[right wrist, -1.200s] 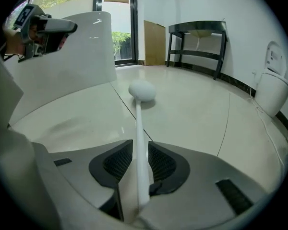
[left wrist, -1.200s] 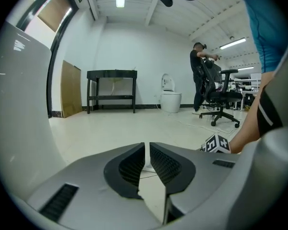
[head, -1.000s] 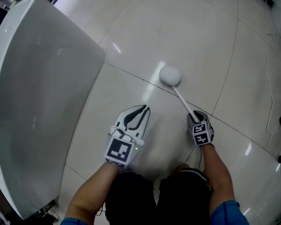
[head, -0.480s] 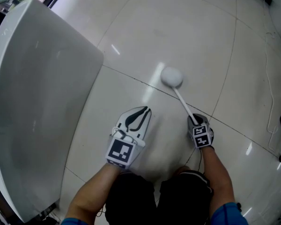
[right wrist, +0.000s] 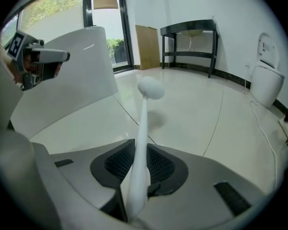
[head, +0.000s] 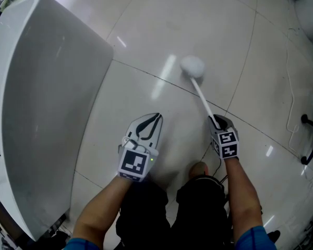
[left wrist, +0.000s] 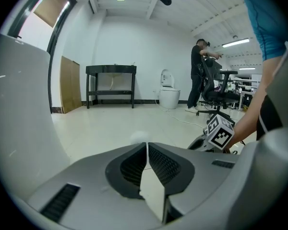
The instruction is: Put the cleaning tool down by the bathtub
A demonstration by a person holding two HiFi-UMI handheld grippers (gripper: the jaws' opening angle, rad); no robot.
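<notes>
Right of the tub (head: 41,103), the right gripper (head: 215,121), jaws just closing, clamps a white brush (head: 192,66) by its handle. The left gripper (head: 155,116), between them, is closed and empty.

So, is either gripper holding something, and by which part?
The right gripper holds the white cleaning tool by the near end of its handle; its jaws have just been closing on it. The left gripper holds nothing.
</notes>
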